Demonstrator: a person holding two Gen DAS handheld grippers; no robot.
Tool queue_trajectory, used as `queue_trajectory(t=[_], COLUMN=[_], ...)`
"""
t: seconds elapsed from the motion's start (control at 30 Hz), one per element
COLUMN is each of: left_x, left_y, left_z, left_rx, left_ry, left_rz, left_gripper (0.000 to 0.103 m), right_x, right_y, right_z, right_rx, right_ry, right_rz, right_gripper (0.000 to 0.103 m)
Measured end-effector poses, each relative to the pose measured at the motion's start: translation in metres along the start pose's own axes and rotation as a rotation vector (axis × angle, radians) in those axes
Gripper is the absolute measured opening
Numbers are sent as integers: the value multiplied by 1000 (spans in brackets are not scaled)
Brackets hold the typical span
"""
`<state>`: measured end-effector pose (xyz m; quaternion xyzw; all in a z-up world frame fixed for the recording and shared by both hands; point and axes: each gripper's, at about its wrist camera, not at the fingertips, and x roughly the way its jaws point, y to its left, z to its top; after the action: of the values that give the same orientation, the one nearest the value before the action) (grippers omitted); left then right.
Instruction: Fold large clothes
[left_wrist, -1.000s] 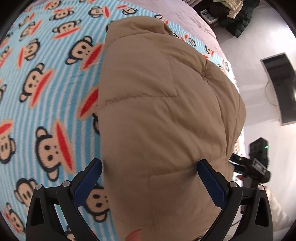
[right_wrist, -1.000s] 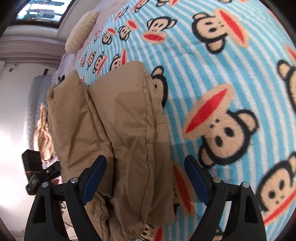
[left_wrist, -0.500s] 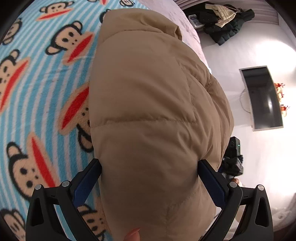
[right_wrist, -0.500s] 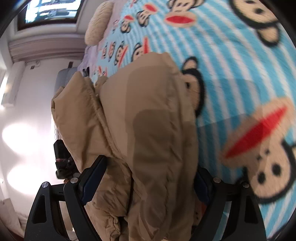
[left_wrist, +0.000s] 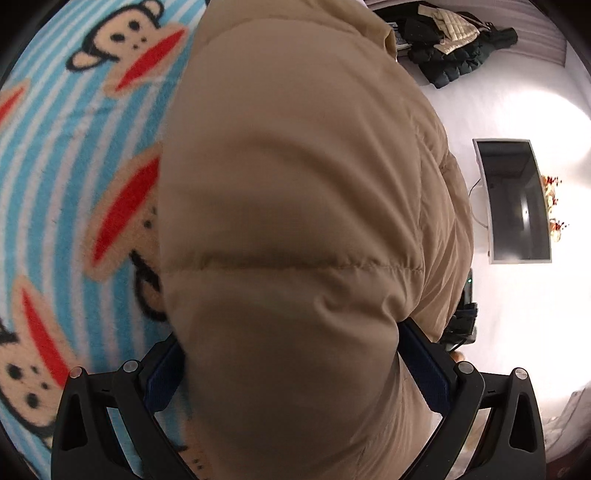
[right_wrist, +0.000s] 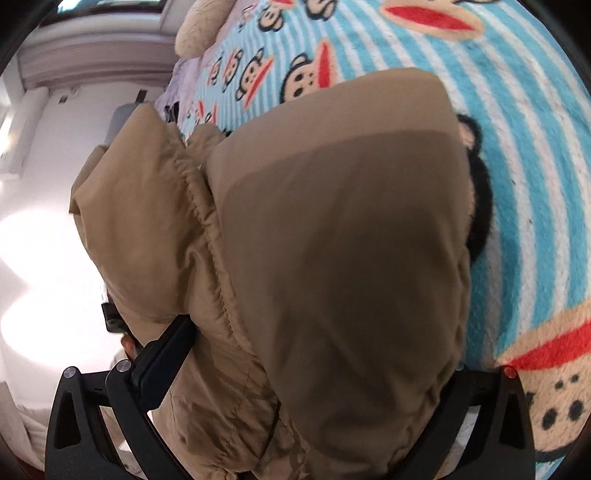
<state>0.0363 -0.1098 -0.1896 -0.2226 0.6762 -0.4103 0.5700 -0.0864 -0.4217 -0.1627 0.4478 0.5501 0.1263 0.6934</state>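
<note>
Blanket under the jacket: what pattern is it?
Blue and white stripes with cartoon monkey faces; clearest in the right wrist view.

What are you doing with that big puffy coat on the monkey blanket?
A person is folding a tan puffy coat on a bed covered by a blue striped monkey blanket. They hold a gripper in each hand. The left gripper has the coat's bulk bunched between its open fingers, and the right gripper straddles another thick part of the coat. Neither looks clamped shut, so the fold is in progress.
</note>
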Motion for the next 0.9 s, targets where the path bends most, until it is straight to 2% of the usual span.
queue_trajectory(t=[0.07, 0.13, 0.2, 0.23, 0.3, 0.37, 0.53, 0.67, 0.9], left_x=[1, -2, -5, -7, -14, -21, -36, -63, -136], left_y=[-7, -16, -28, -33, -41, -52, -74, -71, -34], left_z=[-3, -8, -13, -14, -17, -21, -18, -14, 5], left_rx=[4, 23, 41, 44, 63, 86, 134, 149, 167], left_ry=[-15, -30, -47, -55, -71, -87, -128, -161, -197], left_rz=[17, 40, 69, 77, 97, 109, 109, 97, 95], left_gripper=[103, 98, 93, 88, 83, 80, 80, 80, 80], right_x=[0, 1, -3, -7, -11, -14, -16, -5, 64], right_y=[0, 2, 5, 5, 11, 21, 41, 67, 138], right_z=[0, 0, -1, -3, -5, -7, -7, -5, 7], right_rx=[26, 34, 40, 38, 31, 12, -5, -27, -66], right_ry=[-8, -6, -17, -28, -46, -61, -98, -125, -165], right_rz=[1, 5, 32, 45, 54, 64, 106, 113, 105], right_gripper=[102, 97, 75, 70, 52, 46, 44, 44, 44])
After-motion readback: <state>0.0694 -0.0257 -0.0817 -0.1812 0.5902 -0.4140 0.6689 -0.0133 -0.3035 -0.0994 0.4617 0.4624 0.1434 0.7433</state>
